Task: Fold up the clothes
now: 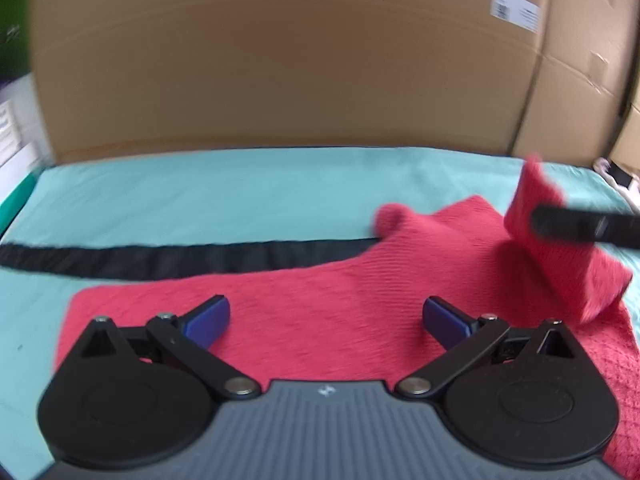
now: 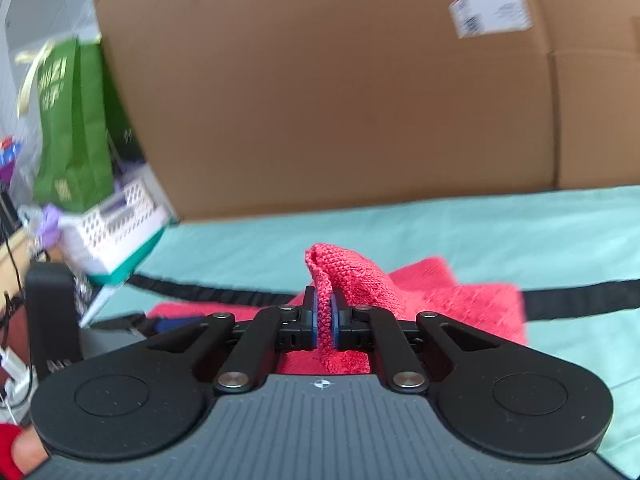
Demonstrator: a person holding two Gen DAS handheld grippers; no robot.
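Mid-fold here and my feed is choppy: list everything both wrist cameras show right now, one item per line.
red knit garment: one, red, spread on the sheet, one part lifted at the right
black strap: one, black, lying across the sheet behind the garment
sheet: one, pale turquoise, covering the work surface
cardboard boxes: at least two, brown, standing behind the surface
white label: one, white, on the large box
green bag: one, green, far left in the right wrist view
white perforated basket: one, white, below the bag
left gripper: fingers apart, above the garment
right gripper: fingers closed on a garment fold
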